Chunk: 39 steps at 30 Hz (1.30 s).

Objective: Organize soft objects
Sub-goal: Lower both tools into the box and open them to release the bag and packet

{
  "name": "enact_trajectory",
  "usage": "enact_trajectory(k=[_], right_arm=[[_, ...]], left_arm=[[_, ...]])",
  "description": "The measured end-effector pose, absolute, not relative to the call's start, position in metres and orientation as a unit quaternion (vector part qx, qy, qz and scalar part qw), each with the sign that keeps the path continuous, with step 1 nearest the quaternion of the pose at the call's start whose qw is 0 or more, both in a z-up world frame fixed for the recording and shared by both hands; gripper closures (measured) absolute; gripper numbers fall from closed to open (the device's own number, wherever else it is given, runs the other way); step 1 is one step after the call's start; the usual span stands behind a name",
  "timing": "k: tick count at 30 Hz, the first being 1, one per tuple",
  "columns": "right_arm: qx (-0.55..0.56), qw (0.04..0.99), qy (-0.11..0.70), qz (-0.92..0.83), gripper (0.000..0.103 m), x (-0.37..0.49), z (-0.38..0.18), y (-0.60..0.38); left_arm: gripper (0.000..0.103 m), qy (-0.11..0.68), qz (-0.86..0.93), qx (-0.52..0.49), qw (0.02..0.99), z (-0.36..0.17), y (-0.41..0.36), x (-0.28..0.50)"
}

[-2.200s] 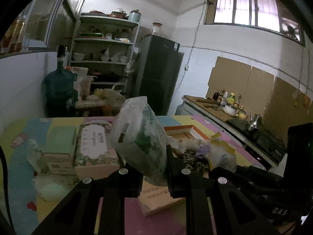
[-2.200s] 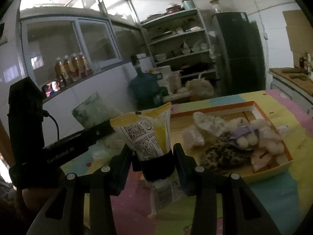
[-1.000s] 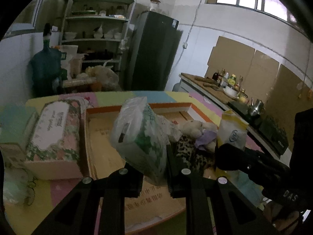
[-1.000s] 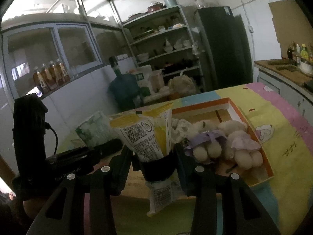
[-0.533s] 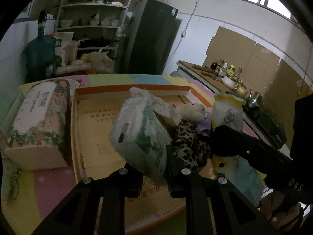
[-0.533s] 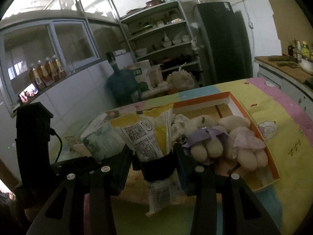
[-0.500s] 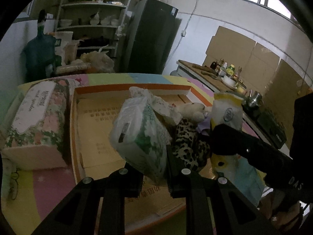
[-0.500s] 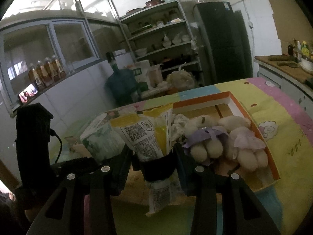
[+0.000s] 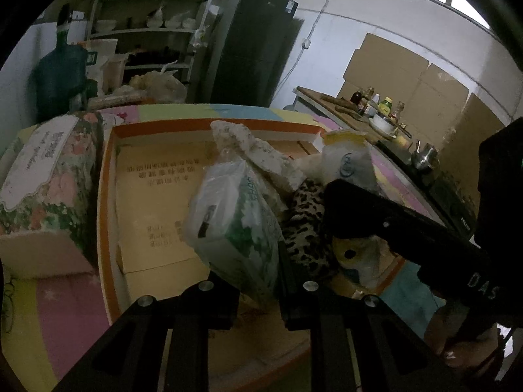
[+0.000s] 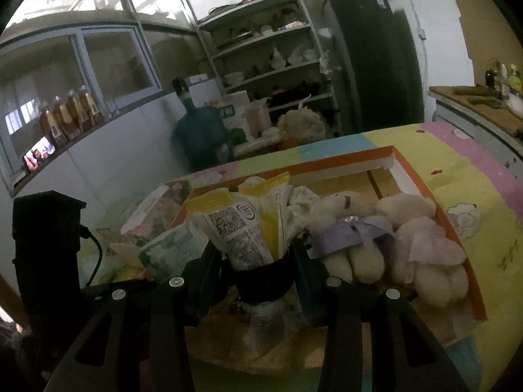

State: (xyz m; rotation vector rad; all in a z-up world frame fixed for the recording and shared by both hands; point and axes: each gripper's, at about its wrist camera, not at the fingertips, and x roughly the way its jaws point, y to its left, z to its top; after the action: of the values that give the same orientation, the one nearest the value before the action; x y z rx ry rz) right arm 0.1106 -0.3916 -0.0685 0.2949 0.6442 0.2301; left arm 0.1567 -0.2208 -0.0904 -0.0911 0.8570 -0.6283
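Left claw (image 9: 258, 289): closed on a soft clear-plastic pack of tissues with green print (image 9: 235, 225), gripped at its lower end. The pack stands tilted and is held above the shallow orange-rimmed cardboard tray (image 9: 108, 176), over the bare cardboard floor near the tray's front.

Right claw (image 10: 258, 263): closed tight on a yellow-and-white printed plastic pouch (image 10: 243, 228), which is pinched at its waist; the top fans out above the fingers and the lower end hangs below them. The pouch is likewise held over the front part of the tray (image 10: 405, 163). In the left wrist view the same pouch (image 9: 351, 161) shows just beyond the black body of the right claw.

Tray contents: two cream plush bears with lilac ribbons (image 10: 385, 232) lie along the right side, touching each other. A leopard-print soft item (image 9: 304, 225) lies just beside the tissue pack, and a crumpled pale patterned cloth (image 9: 255, 150) lies behind it.

Outside the tray: a floral-printed rectangular tissue box (image 9: 45, 179) sits against the tray's left wall on the desk with its pastel patchwork cover (image 10: 490, 202).

Both claws are near each other, side by side over the tray.
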Motion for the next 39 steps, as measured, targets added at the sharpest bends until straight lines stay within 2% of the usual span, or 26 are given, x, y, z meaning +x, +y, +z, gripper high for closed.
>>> enact_trajectory(k=[11, 14, 20, 21, 23, 39], right_arm=[[0.157, 0.929, 0.313, 0.119, 0.056, 0.115, -0.073, -0.394], [0.169, 0.93, 0.303, 0.124, 0.047, 0.112, -0.072, -0.399], [0.181, 0.933, 0.285, 0.124, 0.042, 0.104, -0.064, -0.403], [0.182, 0.933, 0.283, 0.125, 0.042, 0.103, -0.063, -0.403], [0.185, 0.933, 0.281, 0.126, 0.042, 0.101, -0.062, -0.403], [0.188, 0.938, 0.259, 0.131, 0.041, 0.076, -0.044, -0.399]], left_arm=[[0.078, 0.416, -0.307, -0.055, 0.854, -0.093, -0.217, 0.163], [0.064, 0.411, -0.31, -0.049, 0.856, -0.091, -0.219, 0.16], [0.034, 0.391, -0.31, -0.029, 0.866, -0.08, -0.225, 0.148], [0.021, 0.386, -0.303, -0.023, 0.871, -0.077, -0.226, 0.146], [0.014, 0.379, -0.296, -0.021, 0.877, -0.073, -0.224, 0.144], [0.014, 0.346, -0.279, -0.033, 0.895, -0.046, -0.193, 0.128]])
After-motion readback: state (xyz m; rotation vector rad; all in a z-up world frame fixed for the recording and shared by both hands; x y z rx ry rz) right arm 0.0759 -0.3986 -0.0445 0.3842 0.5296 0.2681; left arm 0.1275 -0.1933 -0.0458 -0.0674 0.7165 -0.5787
